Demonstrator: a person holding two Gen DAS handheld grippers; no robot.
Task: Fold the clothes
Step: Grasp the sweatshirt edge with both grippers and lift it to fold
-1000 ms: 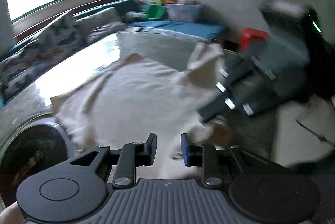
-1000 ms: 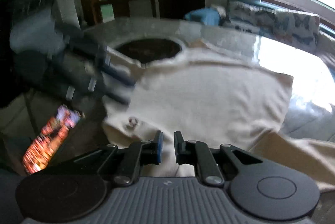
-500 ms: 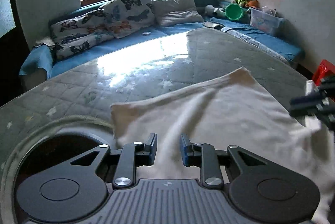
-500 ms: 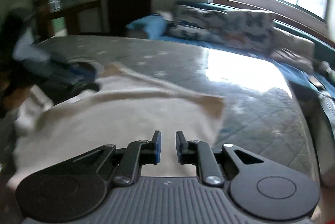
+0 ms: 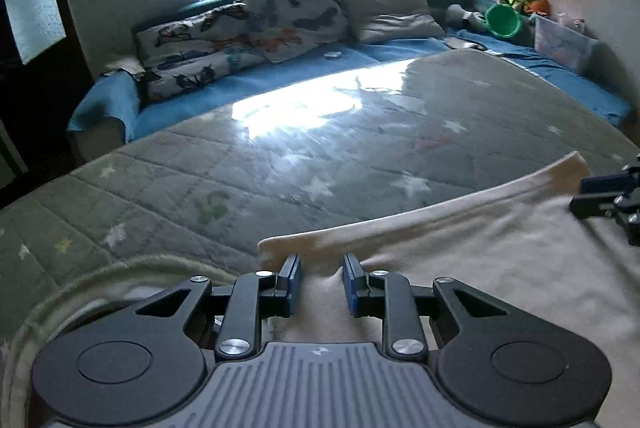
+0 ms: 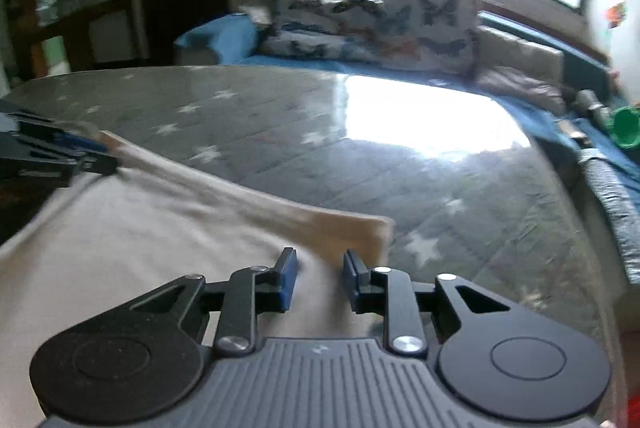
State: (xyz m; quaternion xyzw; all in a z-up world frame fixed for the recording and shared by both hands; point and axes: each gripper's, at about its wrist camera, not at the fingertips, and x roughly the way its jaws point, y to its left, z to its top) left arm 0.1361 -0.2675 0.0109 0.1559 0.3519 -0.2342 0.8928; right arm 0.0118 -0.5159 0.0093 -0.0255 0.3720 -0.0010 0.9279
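Note:
A cream garment (image 5: 480,252) lies spread on a grey star-patterned quilted mat (image 5: 320,155). My left gripper (image 5: 321,286) is open and sits over the garment's near left corner, with cloth between its blue pads. My right gripper (image 6: 317,280) is open over the garment (image 6: 140,236) near its right corner. The right gripper's fingers (image 5: 600,195) show at the right edge of the left wrist view. The left gripper's fingers (image 6: 60,155) show at the left edge of the right wrist view.
A blue couch (image 5: 360,55) with butterfly cushions (image 5: 248,27) runs along the far side under a window. A green bowl (image 5: 503,20), toys and a clear box (image 5: 560,39) stand at the far right. A round dark opening (image 5: 80,308) lies beside my left gripper.
Both grippers have swung from facing each other to facing the window and moved to the garment's far corners. The cloth edge now lies flatter. Both stay open.

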